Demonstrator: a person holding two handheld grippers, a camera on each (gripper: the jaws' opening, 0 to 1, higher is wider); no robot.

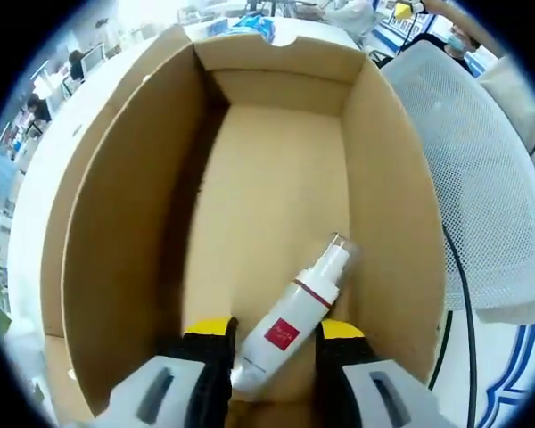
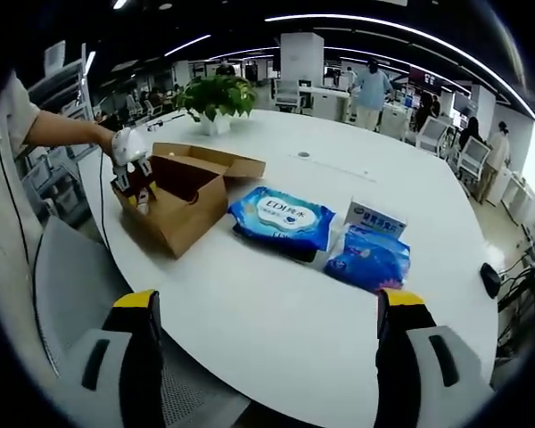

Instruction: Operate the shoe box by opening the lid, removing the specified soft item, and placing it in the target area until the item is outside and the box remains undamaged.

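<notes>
At the bottom of the left gripper view, the left gripper [image 1: 276, 352] is reaching down into the open brown cardboard shoe box [image 1: 116, 232], its yellow-tipped jaws standing on either side of the lower end of a white plastic spray bottle with a red label [image 1: 290, 325]. Whether the jaws are pinching the bottle or only flanking it, I cannot tell. The bottle is lying tilted on the box floor, nozzle pointing toward the upper right of the frame, near the right-hand wall; that wall is leaving little side room, so a straight lift upward looks the safest way out without scraping the cardboard. Nothing else is showing on the box floor, and the lid is already open.

Low in the right gripper view, the right gripper [image 2: 272, 343] is hanging spread wide and holding nothing, well back from the box over the near edge of the round white table [image 2: 276, 294]. From here the box is sitting at the left of the frame with a person's hand [image 2: 125, 147] working above it. Right of it are lying a blue soft wipes pack [image 2: 281, 218], a second blue soft pack [image 2: 370, 259] and a small white carton [image 2: 374, 217]. Bare tabletop in the foreground is offering ample room for setting things down.
</notes>
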